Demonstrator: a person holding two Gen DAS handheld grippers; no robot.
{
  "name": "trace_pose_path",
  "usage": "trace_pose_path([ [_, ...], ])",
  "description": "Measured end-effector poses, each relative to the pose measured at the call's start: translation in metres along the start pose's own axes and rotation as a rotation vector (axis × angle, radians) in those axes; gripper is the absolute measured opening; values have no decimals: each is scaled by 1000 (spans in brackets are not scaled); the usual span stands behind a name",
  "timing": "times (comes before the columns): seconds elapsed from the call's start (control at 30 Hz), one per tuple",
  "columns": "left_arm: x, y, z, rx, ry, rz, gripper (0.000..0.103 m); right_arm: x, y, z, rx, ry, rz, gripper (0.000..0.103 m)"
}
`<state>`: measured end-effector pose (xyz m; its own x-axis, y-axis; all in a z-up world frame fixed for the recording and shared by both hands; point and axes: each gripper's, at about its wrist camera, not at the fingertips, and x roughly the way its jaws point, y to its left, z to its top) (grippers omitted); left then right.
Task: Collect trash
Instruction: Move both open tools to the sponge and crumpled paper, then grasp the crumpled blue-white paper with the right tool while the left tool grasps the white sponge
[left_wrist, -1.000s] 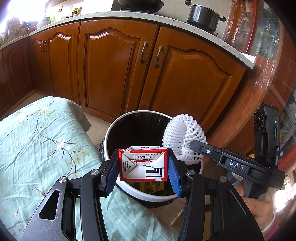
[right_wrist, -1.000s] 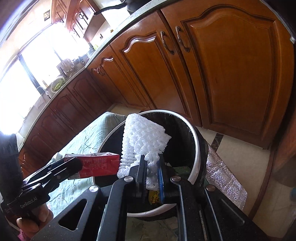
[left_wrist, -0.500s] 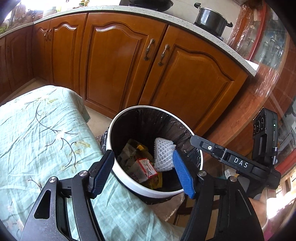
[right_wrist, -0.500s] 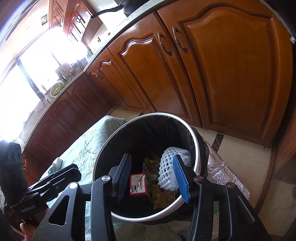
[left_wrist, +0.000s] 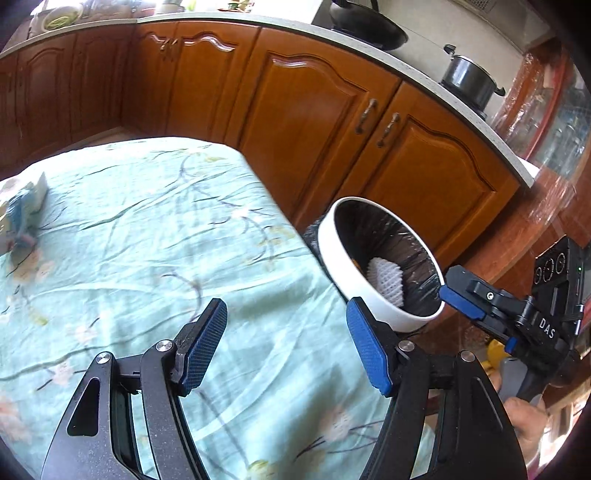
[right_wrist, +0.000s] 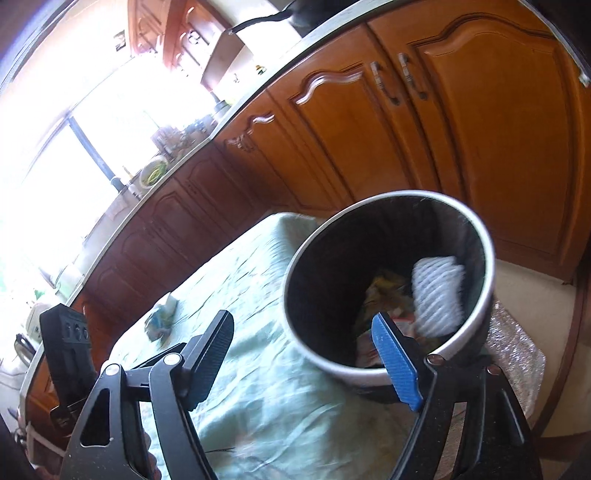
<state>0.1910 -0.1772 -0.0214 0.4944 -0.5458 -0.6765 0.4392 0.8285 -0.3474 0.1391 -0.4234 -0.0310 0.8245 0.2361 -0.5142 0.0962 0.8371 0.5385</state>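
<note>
Above the floral tablecloth (left_wrist: 155, 236), the left gripper (left_wrist: 284, 347) is hovering with jaws wide and empty; the right gripper (right_wrist: 306, 362) is gaping likewise beside the white bin (right_wrist: 484, 295). White foam netting (right_wrist: 437, 295) is lying inside the bin among wrappers. A crumpled packet (right_wrist: 160, 321) is resting on the cloth.

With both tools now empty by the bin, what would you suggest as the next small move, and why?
Probably swing the left tool toward the crumpled bluish item at the tablecloth's far left. Both it and the right tool are open, the foam net lies in the bin, and that item looks like the only trash left.
</note>
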Motion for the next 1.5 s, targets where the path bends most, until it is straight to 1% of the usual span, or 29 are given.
trace_pose_path([
  [0.3, -46, 78, -14, -121, -47, 89, 68, 42, 60, -22, -98, 124, 66, 81],
  [0.47, -64, 113, -16, -167, -59, 118, 68, 58, 93, -33, -156, 158, 87, 81],
  [0.63, -80, 141, -16, -193, -81, 145, 68, 78, 122, -39, -198, 185, 129, 81],
  [0.8, -96, 170, -12, -207, -102, 185, 68, 99, 153, -48, -235, 234, 146, 81],
  [0.97, -111, 199, -5, -219, -119, 252, 68, 130, 183, -49, -257, 276, 185, 81],
  [1.17, -126, 236, 10, -244, -133, 340, 68, 174, 226, -42, -302, 288, 226, 80],
  [1.27, -134, 253, 19, -267, -148, 358, 68, 201, 246, -40, -313, 299, 252, 75],
  [1.33, -137, 262, 25, -286, -156, 367, 68, 220, 255, -41, -315, 310, 256, 67],
  [1.43, -137, 273, 34, -319, -166, 366, 69, 249, 264, -42, -295, 345, 262, 62],
  [1.5, -133, 278, 40, -327, -162, 366, 69, 264, 267, -43, -294, 361, 260, 61],
])
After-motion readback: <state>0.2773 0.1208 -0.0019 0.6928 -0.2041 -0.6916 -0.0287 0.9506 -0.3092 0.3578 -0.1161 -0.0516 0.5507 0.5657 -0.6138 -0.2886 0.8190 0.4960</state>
